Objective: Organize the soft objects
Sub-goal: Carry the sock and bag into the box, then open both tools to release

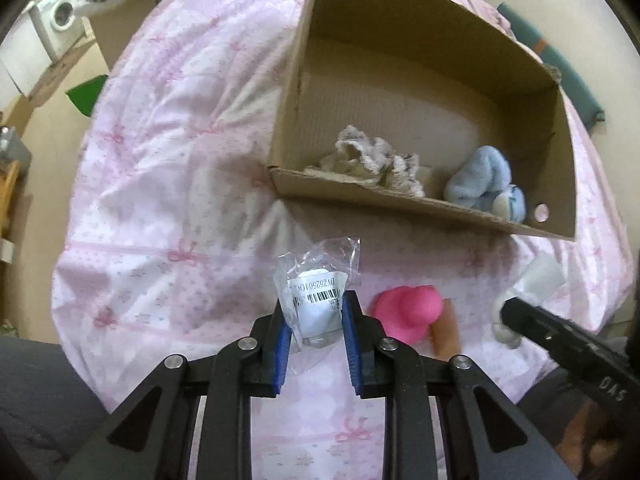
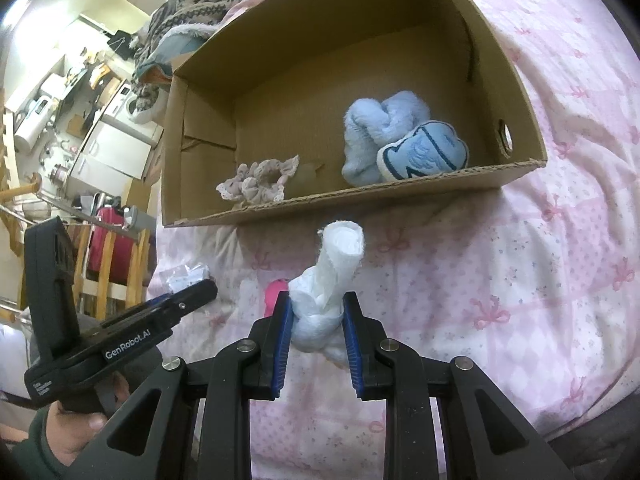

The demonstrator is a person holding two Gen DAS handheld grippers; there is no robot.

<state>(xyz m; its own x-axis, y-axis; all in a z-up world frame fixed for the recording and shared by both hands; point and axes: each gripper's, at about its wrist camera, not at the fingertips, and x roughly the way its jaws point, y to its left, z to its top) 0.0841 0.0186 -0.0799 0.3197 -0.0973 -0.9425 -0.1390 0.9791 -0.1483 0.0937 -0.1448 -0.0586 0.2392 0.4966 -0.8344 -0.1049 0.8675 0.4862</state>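
Clear bagged white item (image 1: 316, 304) and white knotted cloth (image 2: 328, 300) on pink bedspread, frilly scrunchie (image 2: 258, 182), blue plush (image 2: 400, 140) in cardboard box (image 2: 360, 200)

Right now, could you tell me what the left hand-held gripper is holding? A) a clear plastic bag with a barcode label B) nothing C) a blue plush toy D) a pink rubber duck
A: the left hand-held gripper is shut on the clear plastic bag, its barcode label showing between the blue pads.

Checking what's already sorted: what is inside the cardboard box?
Inside the cardboard box lie a frilly scrunchie and a blue plush toy, apart. The near wall covers the floor strip behind it, and anything under the toy is hidden.
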